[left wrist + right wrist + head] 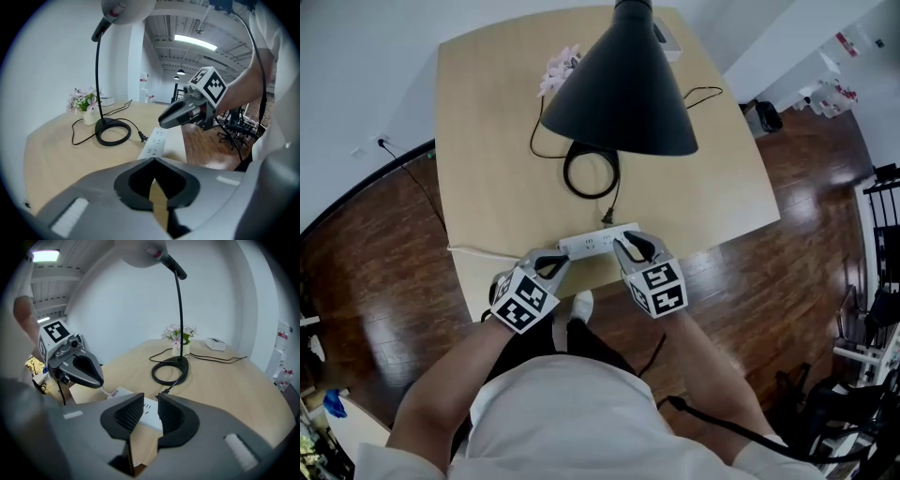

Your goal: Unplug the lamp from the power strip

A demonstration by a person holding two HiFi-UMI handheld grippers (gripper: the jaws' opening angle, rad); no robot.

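Pale wood tabletop [487, 187] with rounded corners. Black lamp [623, 84]: matte cone shade, thin bent stem, ring base. White oblong plastic strip [592, 242] sits at the near edge, and the black plug [607, 218] lies right at its far side. Left gripper [563, 260] is by the strip's left end, ribbed black fingers [136, 185] closed and holding nothing. Right gripper [622, 247] is over the strip's right end, fingers [127, 414] slightly apart; the strip shows through the gap, not gripped.

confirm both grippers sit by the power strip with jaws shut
Only the left gripper is shut. The right gripper view shows the right gripper's jaws apart, gripping nothing. Both do sit by the power strip.
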